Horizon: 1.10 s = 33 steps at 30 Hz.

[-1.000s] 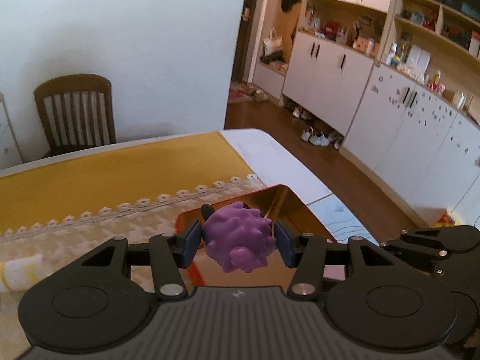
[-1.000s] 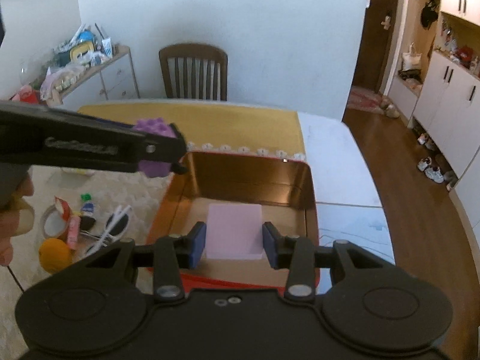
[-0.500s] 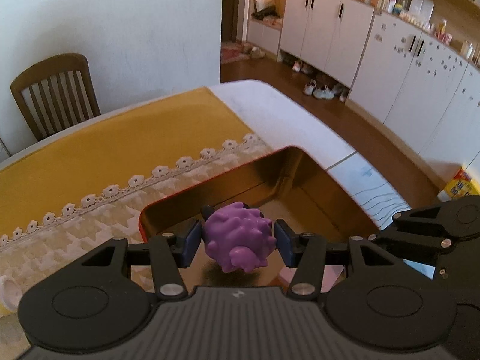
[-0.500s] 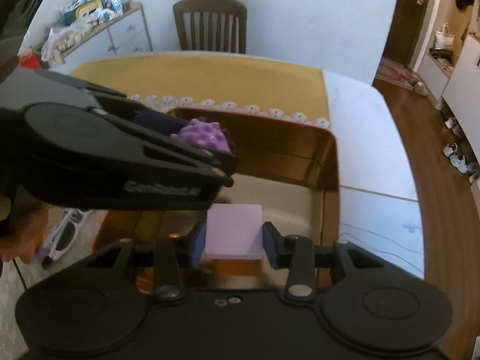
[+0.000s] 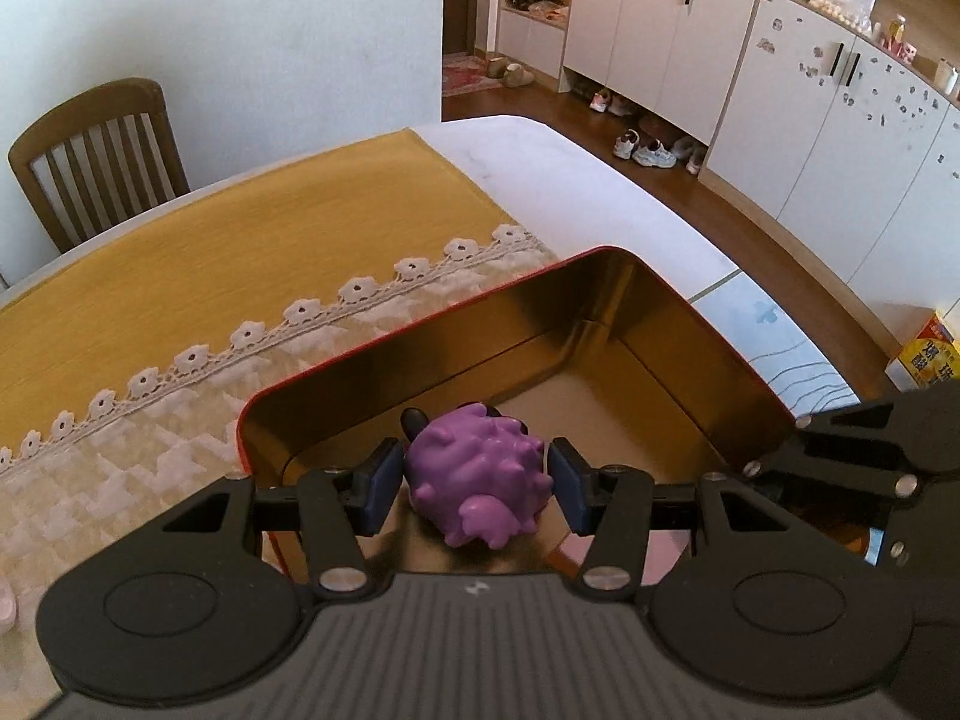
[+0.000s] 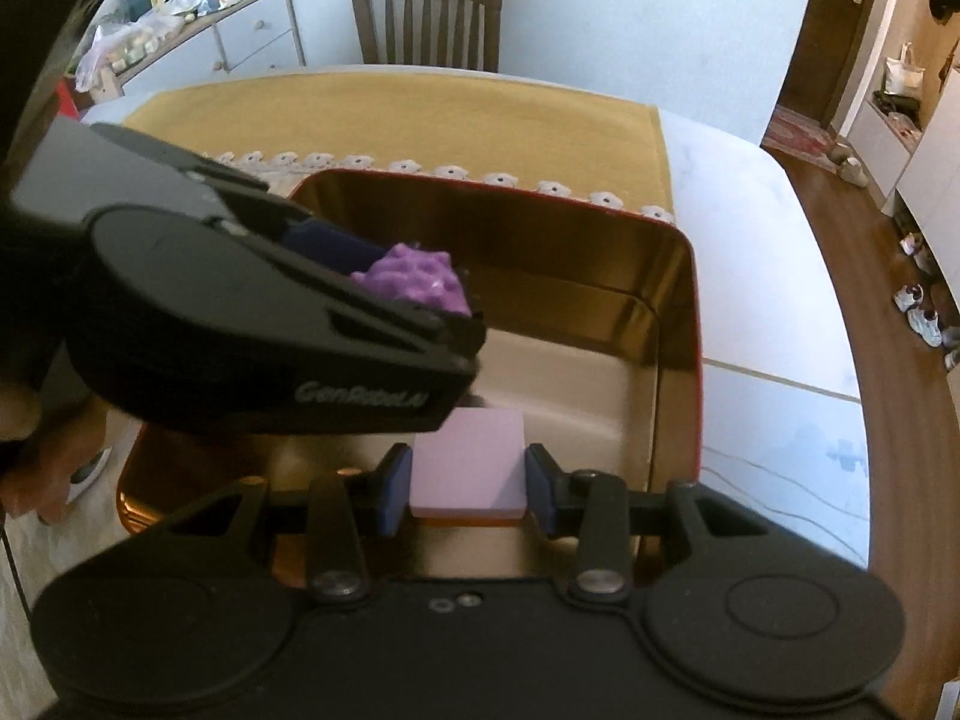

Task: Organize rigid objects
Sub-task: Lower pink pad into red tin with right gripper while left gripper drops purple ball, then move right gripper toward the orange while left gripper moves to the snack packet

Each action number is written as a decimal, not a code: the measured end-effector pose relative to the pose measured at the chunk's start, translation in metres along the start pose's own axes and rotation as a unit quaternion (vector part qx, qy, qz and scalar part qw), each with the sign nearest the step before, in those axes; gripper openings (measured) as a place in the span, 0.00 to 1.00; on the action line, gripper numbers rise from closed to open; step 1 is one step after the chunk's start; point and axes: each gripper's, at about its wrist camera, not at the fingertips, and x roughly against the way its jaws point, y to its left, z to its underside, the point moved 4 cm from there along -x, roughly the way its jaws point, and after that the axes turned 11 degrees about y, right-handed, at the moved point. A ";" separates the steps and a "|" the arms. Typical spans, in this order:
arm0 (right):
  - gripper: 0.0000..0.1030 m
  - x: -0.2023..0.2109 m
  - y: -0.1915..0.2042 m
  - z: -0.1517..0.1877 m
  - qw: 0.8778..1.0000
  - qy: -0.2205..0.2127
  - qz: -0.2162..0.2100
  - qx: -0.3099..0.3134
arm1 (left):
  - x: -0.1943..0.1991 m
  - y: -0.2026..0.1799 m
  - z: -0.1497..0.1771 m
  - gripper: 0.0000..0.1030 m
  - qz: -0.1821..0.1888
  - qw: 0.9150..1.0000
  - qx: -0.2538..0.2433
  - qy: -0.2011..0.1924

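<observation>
My left gripper (image 5: 475,480) is shut on a knobbly purple toy (image 5: 477,480), held over the inside of a red tin with a golden interior (image 5: 708,330). In the right wrist view the same left gripper (image 6: 444,300) reaches in from the left with the purple toy (image 6: 414,282) above the tin (image 6: 678,312). My right gripper (image 6: 468,480) is shut on a pale pink block (image 6: 468,462), low over the tin's near part. The right gripper's dark body (image 5: 870,456) shows at the right edge of the left wrist view.
The tin sits on a cream lace-edged cloth (image 5: 120,450) over a mustard runner (image 5: 270,228) on a white table (image 5: 570,162). A wooden chair (image 6: 426,18) stands at the far side. A hand (image 6: 36,480) is at the left. Cabinets and shoes (image 5: 648,150) line the floor to the right.
Both grippers have come down and forward over the tin, each still holding its object. The tin's interior now fills more of both views.
</observation>
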 end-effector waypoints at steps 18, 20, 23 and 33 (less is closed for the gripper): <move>0.56 0.010 0.001 0.004 1.000 -0.004 -0.020 -0.008 | 0.025 0.007 0.004 0.57 -0.005 0.999 0.030 -0.011; 0.57 0.014 0.000 0.005 1.000 -0.006 -0.020 -0.012 | 0.033 0.009 0.007 0.57 -0.004 0.999 0.032 -0.019; 0.59 0.021 0.001 0.006 1.000 -0.009 -0.019 -0.016 | 0.045 0.010 0.011 0.57 -0.002 0.999 0.034 -0.030; 0.67 0.051 0.003 0.013 0.999 -0.038 -0.017 -0.019 | 0.091 0.019 0.034 0.67 0.011 0.996 0.055 -0.066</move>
